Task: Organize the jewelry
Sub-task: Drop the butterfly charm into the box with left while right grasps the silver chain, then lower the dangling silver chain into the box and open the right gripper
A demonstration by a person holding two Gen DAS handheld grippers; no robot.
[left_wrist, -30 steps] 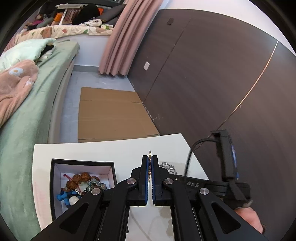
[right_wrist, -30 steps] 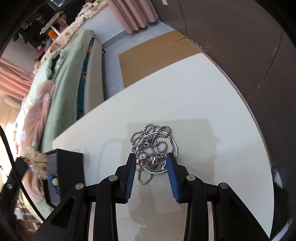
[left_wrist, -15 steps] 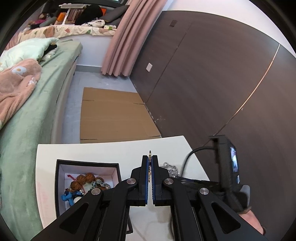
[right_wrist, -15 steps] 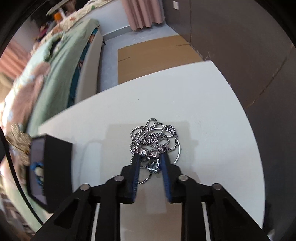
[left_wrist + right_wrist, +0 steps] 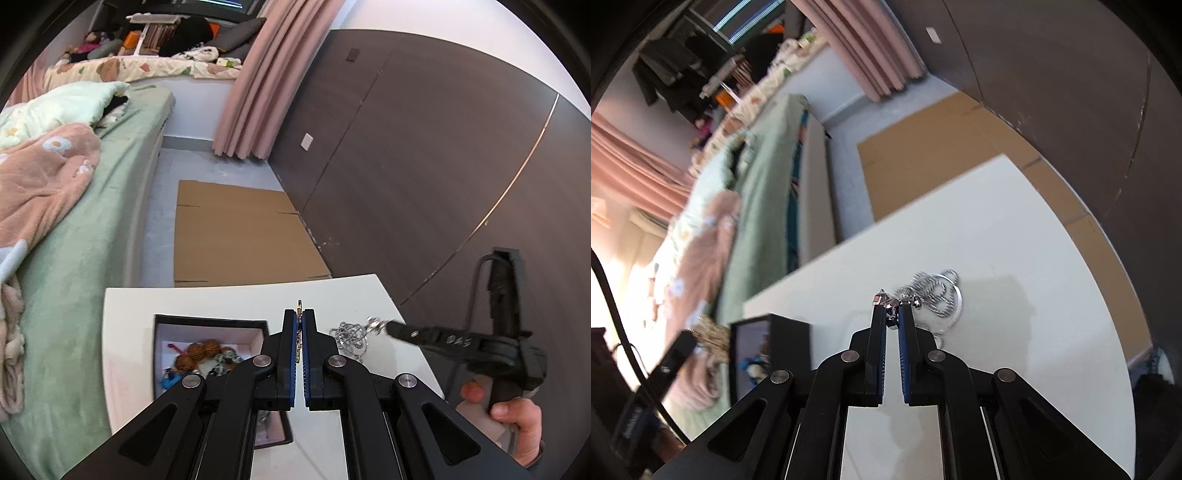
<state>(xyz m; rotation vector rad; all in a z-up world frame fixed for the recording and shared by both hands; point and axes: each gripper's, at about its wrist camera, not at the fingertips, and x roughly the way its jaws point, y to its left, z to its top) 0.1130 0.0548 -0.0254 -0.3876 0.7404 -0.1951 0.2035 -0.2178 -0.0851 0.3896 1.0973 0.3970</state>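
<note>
My left gripper (image 5: 300,314) is shut on a gold jewelry piece (image 5: 299,305) whose tip pokes out between the pads. In the right wrist view that gold piece (image 5: 711,332) hangs in a bunch beside the black jewelry box (image 5: 772,343). The box (image 5: 210,325) holds brown beads and blue trinkets and sits left of my left gripper. My right gripper (image 5: 893,310) has its jaws closing tight on one end of a tangled silver chain (image 5: 936,291). The rest of the silver chain (image 5: 349,334) lies on the white table (image 5: 221,299). The right gripper (image 5: 388,326) is seen from the side.
The table's (image 5: 997,229) curved edge runs along a dark wood wall (image 5: 424,166) at the right. Flat cardboard (image 5: 236,236) lies on the floor beyond, with a green bed (image 5: 92,240) to the left. A hand (image 5: 521,424) grips the right gripper's handle.
The right gripper's jaws closed on the silver chain and rose, lifting its near end off the table. The left gripper stayed shut on the gold piece and drifted slightly.
</note>
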